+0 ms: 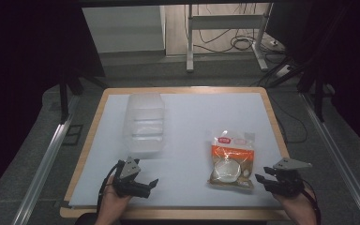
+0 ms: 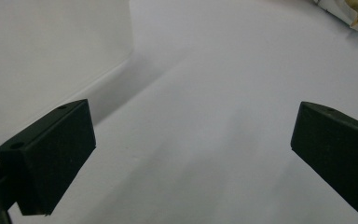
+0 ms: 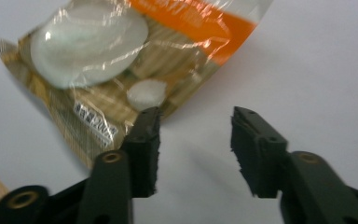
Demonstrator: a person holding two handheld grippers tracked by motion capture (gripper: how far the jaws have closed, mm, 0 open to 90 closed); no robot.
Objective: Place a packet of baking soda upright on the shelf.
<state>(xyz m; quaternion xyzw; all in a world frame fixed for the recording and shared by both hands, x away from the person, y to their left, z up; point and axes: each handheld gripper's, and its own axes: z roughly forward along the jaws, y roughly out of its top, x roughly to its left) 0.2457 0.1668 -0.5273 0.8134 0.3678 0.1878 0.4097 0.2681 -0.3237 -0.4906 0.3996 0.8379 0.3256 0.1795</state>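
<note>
The high view lays out the whole white surface (image 1: 187, 122): a clear plastic container (image 1: 144, 123) toward the far left, a snack packet (image 1: 231, 159) with an orange band at the near right. The right gripper view brings the packet (image 3: 121, 60) close, its printed corner just beside one jaw (whether it touches is unclear). The right claw (image 3: 193, 140) is spread partway, holding nothing. The left claw (image 2: 191, 154) gapes wide over bare surface, the container wall just beside it.
</note>
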